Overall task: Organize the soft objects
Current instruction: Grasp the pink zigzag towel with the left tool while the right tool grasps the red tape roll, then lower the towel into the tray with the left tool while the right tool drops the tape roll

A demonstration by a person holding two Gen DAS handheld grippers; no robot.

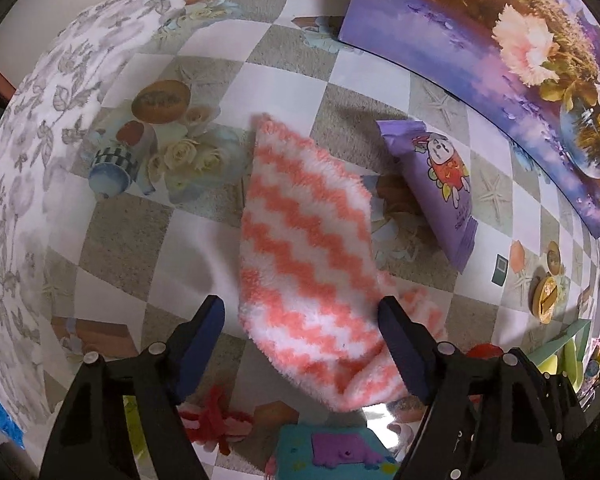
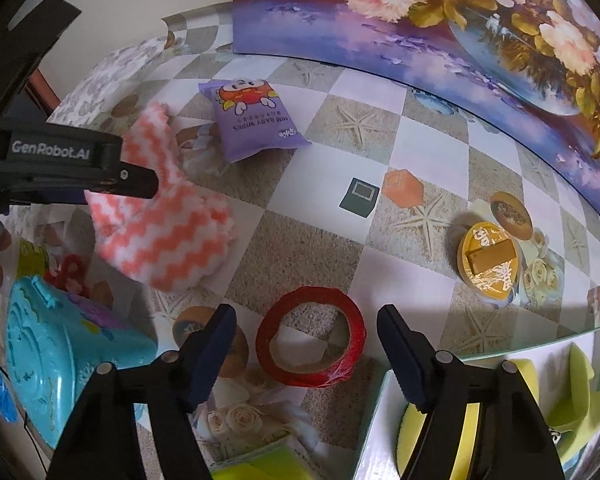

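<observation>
**Fluffy cloth between the left jaws, tape ring under the right**

Left wrist view: the left gripper [image 1: 300, 340] points down over the coral-and-white zigzag cloth [image 1: 304, 248], which lies crumpled on the checked tablecloth [image 1: 172, 216]. Its jaws stand fairly wide; the near end of the cloth sits between them, one finger against its edge, the other clear, so nothing is clamped yet. The cloth looks light, limp and plush; it should bunch rather than slip, and a pinch on a thick fold near its end seems safest. A purple wipes pack [image 1: 440, 184] lies just beside it.

Right wrist view: the right gripper [image 2: 306, 344] hangs with jaws well apart and empty above a red tape roll [image 2: 312, 340]. The tablecloth is glossy, with a floral painting [image 2: 440, 32] propped behind and a teal plastic toy [image 2: 52, 360] nearby.
</observation>
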